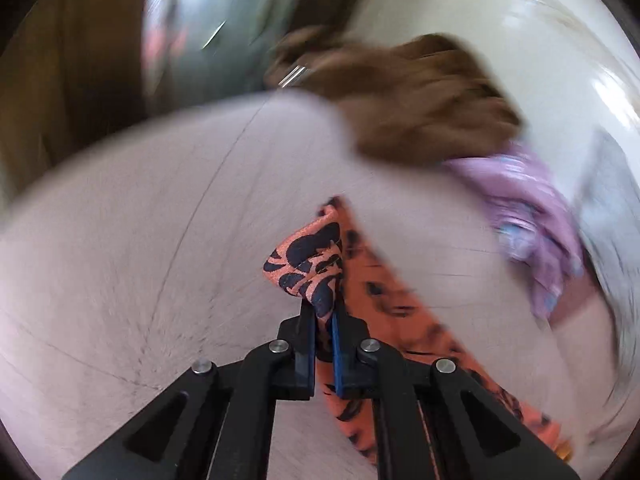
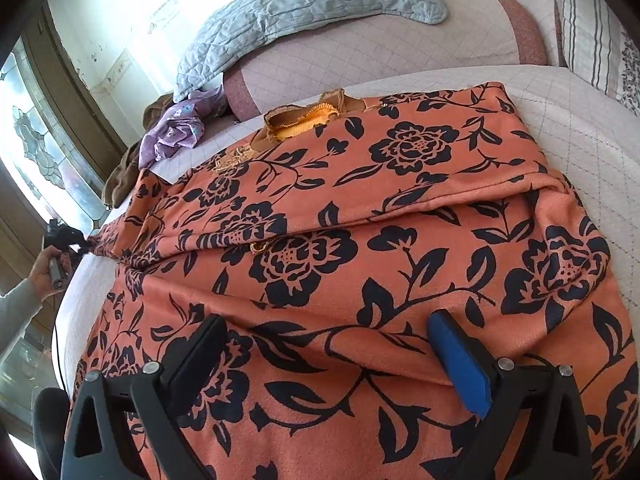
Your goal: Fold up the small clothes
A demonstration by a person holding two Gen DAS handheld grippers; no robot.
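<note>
Left gripper (image 1: 323, 312) is clamped on a corner of the orange floral garment (image 2: 360, 240), w/ cloth bunched btwn its fingers. Right gripper (image 2: 340, 356) is held wide apart, nothing gripped, over the garment, which is spread on the bed (image 2: 580, 128).

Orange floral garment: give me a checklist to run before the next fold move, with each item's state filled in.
1. Left gripper shut on a corner of the orange floral garment: ok.
2. Right gripper open above the cloth, nothing held: ok.
3. Garment lies flat on the bed cover: not ok, a ridge runs across the middle.
4. Purple garment and brown garment lie apart from the fold area: ok.
5. Left view sharp enough to judge the far edge: not ok, blurred.
</note>
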